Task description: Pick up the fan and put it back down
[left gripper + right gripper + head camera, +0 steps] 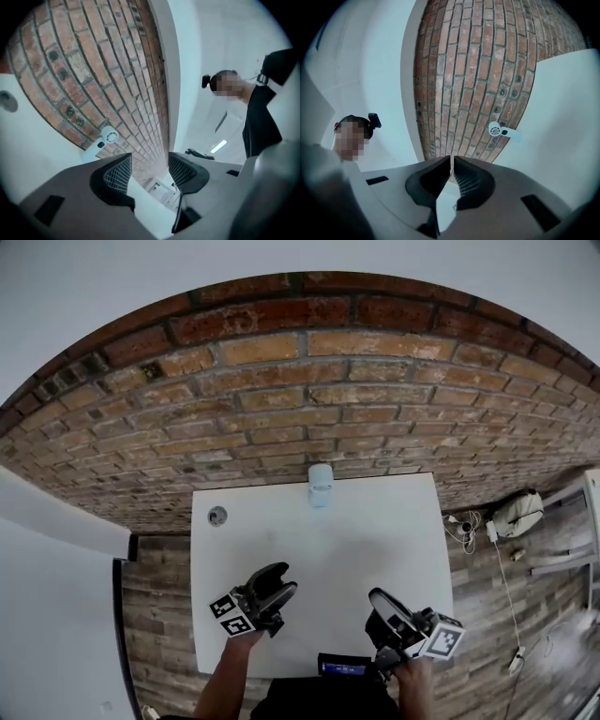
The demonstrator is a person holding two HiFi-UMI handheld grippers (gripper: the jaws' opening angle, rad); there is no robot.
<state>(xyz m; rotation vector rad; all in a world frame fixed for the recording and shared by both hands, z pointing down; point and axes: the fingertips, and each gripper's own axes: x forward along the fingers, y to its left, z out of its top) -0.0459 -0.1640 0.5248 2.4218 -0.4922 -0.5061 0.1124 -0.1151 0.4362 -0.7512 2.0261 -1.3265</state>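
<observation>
Head view: white table (375, 549) fills the centre of the frame, w/ a brick wall (309, 399) across the top. The fan (321, 486), small & white, stands upright at the table's far edge, top-centre of the tabletop, next to the wall. Neither gripper touches it. A round grommet (217, 516) sits in the tabletop's upper-left corner. L gripper (277, 585) hovers over the lower-left part of the table, marker cube (232, 612) at its rear, forearm coming in from the bottom edge. R gripper (386, 604) is at lower right, over the near edge, w/ its own cube (444, 638). A dark device w/ blue-lit screen (342, 667) lies at the near edge btwn the two arms. Wood-plank floor (159, 615) on both sides; at right, cables & a white bag-like item (518, 514) lie on it.

Left gripper view: the scene looks tilted. Jaws stand wide apart w/ nothing btwn them; only wall & ceiling show through the gap. Fan (107, 139) is left of centre, just above the left-hand jaw in frame, well apart from it. A person in a dark top (262, 117) is at right.

Right gripper view: jaws are together, only a thin slit btwn the tips, nothing held. Fan (499, 130) is right of centre, above the jaws, at the table edge by the brick, well apart.
</observation>
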